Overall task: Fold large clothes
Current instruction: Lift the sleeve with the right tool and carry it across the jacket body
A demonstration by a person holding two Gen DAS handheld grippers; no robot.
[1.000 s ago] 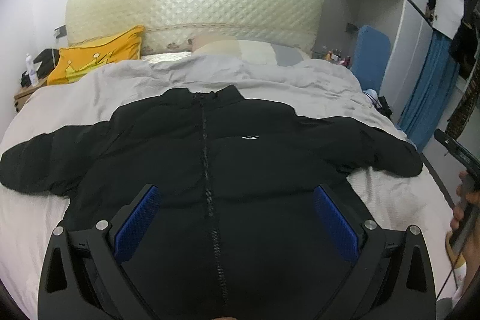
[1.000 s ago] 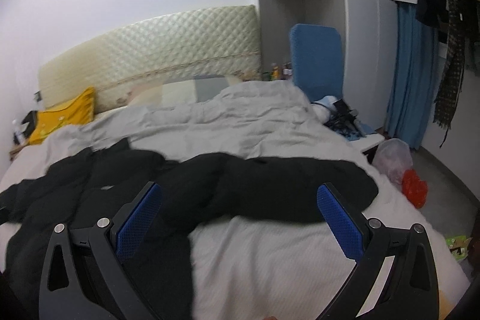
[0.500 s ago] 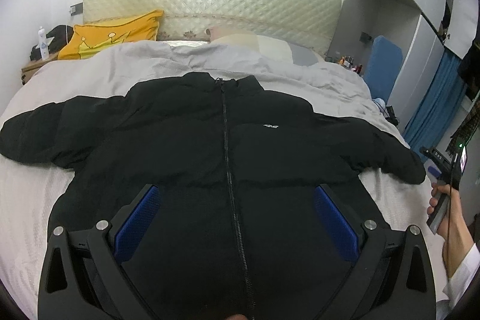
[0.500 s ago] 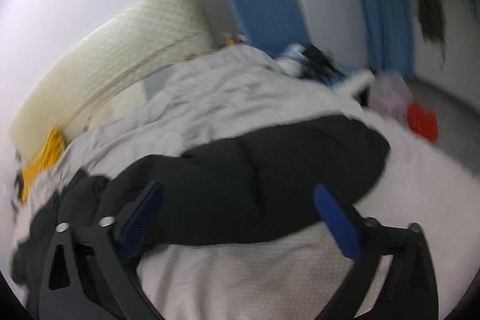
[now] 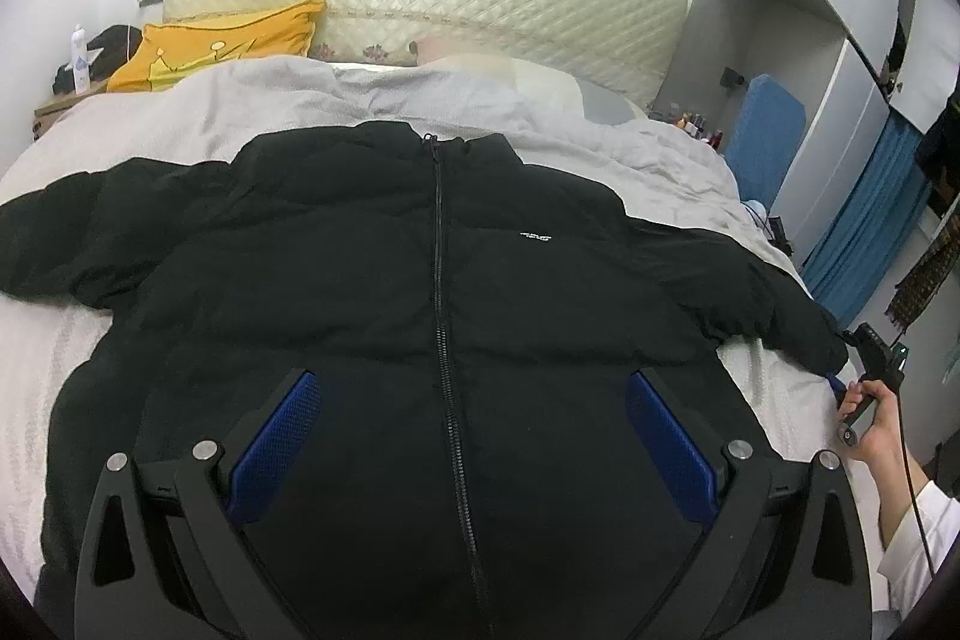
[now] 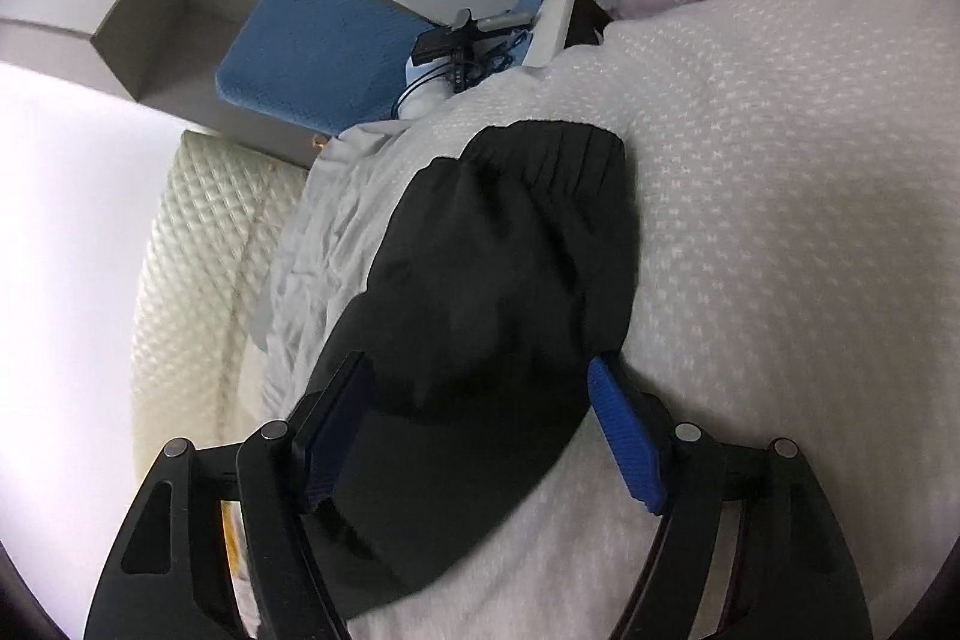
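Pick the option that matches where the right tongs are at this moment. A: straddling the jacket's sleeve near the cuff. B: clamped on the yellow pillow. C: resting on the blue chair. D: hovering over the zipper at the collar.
A: in the right wrist view the right tongs stand open with a blue pad on either side of the black puffer jacket's sleeve, just short of its gathered cuff, on the white bedspread.

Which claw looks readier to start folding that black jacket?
The right claw: its open fingers already straddle the jacket sleeve's end. The left claw hovers open over the jacket's middle, gripping nothing.
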